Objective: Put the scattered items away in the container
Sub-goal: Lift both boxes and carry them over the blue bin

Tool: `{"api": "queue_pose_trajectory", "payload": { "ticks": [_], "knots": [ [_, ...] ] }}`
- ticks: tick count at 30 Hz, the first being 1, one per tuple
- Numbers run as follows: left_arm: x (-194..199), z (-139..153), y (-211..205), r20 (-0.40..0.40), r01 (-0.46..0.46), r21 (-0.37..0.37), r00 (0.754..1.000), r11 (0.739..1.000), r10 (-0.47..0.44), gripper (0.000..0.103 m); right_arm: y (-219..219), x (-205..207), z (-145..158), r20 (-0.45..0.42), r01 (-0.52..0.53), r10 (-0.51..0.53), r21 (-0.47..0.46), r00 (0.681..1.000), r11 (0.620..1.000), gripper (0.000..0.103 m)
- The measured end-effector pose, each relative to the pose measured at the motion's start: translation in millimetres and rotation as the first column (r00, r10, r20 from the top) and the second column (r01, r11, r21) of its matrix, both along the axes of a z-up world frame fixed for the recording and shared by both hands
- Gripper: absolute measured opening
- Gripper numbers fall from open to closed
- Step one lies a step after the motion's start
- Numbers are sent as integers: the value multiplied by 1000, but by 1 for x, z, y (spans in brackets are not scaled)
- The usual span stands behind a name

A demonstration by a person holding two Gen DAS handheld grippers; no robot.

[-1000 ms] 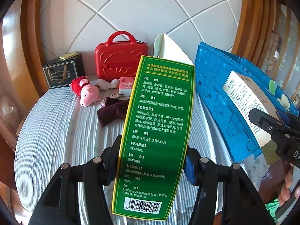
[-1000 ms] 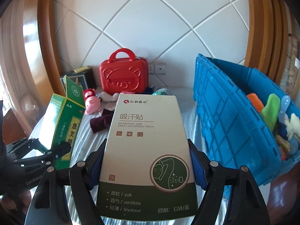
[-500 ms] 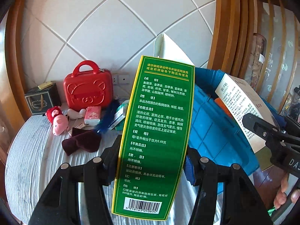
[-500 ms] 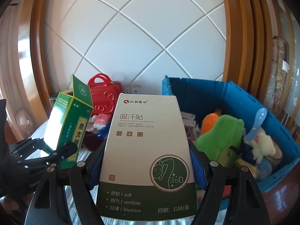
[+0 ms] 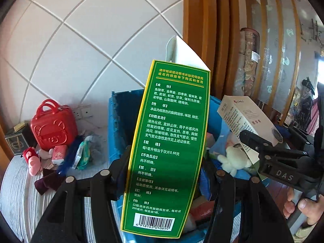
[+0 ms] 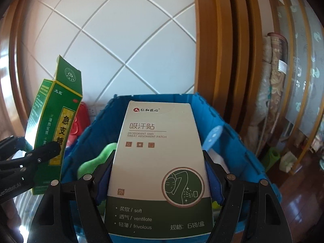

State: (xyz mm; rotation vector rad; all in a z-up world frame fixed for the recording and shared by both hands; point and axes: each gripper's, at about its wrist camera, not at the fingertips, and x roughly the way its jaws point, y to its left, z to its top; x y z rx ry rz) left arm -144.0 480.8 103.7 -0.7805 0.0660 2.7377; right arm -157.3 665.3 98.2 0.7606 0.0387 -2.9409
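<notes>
We hold two light, crushable cartons by their lower sides: left gripper (image 5: 164, 174) clamps the green box (image 5: 170, 141), right gripper (image 6: 158, 180) the white box (image 6: 160, 162), both centre frame over the blue crate (image 6: 239, 141).

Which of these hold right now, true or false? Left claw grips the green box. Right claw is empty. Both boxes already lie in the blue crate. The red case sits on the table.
1. The left claw grips the green box: true.
2. The right claw is empty: false, it grips the white patch box.
3. Both boxes lie in the blue crate: false, both are held above it.
4. The red case sits on the table: true.
</notes>
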Motion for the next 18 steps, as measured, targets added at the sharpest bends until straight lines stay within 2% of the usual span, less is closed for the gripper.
{"api": "queue_pose_trajectory", "payload": {
  "ticks": [4,7,12,15,18],
  "knots": [
    [-30,-3,40,77,25,-42,997,999,-22,56,27,-32,4,37,-3,2,25,999,1000,77],
    [-64,-6,58,162,8,-67,987,998,3,56,34,-65,3,76,-16,12,49,997,999,77],
    [-130,-12,71,317,-25,-47,948,999,38,56,35,-131,-6,207,-36,19,77,978,996,77],
    [-166,-11,76,359,-47,-24,932,999,53,56,38,-173,-18,291,-33,7,84,957,996,77],
    [-199,-4,76,352,-95,-9,932,995,92,56,43,-212,-29,362,-24,4,51,932,998,77]
  ]
}}
